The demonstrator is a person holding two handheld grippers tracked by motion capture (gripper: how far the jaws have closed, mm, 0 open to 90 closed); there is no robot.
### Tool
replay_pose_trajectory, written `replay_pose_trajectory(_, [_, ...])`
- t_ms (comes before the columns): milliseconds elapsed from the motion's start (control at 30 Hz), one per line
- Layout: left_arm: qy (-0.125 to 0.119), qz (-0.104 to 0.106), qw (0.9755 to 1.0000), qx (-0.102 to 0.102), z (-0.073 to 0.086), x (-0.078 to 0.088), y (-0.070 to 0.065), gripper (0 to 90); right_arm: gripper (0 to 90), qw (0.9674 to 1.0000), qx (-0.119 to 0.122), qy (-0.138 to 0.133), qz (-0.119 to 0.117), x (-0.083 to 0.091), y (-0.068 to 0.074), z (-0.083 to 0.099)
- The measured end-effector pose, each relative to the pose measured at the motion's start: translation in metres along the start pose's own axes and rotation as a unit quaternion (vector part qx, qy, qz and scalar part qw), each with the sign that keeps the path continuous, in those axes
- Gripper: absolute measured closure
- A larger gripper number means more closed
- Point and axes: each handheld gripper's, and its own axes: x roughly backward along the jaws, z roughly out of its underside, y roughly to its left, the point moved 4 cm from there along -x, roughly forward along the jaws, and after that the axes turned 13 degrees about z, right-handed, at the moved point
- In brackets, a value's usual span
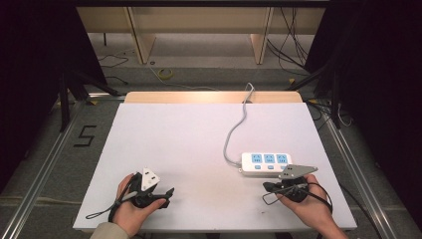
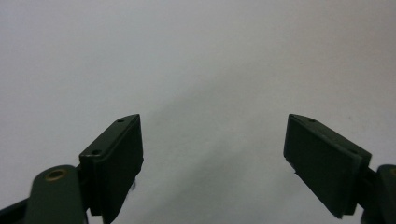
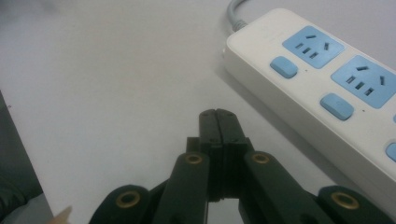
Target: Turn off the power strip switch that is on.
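A white power strip (image 1: 266,163) with three blue sockets and blue switches lies on the white tabletop (image 1: 189,144) at the right. Its grey cable (image 1: 234,134) runs off over the far edge. My right gripper (image 1: 267,187) sits just in front of the strip, pointing left; in the right gripper view its jaws (image 3: 217,113) are shut together with nothing between them, and the strip (image 3: 327,93) lies close on the right. My left gripper (image 1: 168,196) rests near the front left edge. Its jaws (image 2: 214,133) stand wide open over bare tabletop.
The table's front edge runs just below both hands. Metal rails flank the table on the floor, with a black "5" mark (image 1: 85,135) at the left. Wooden furniture legs and loose cables (image 1: 165,73) lie on the floor beyond the far edge.
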Motion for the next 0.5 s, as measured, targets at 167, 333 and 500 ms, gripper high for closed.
replay_pose_trajectory(167, [0.001,0.000,1.0000,0.000,0.000,0.000,0.000,19.7,90.0,1.0000,-0.003,0.004,0.005,0.000,-0.003,-0.001])
replay_pose_trajectory(333, [0.001,0.000,1.0000,0.000,0.000,0.000,0.000,19.7,90.0,0.9998,-0.011,0.011,0.011,0.001,-0.007,-0.001])
replay_pose_trajectory(500, [0.002,-0.001,1.0000,-0.001,0.000,0.000,0.000,19.7,90.0,0.9997,-0.016,0.012,0.015,0.001,-0.011,-0.002])
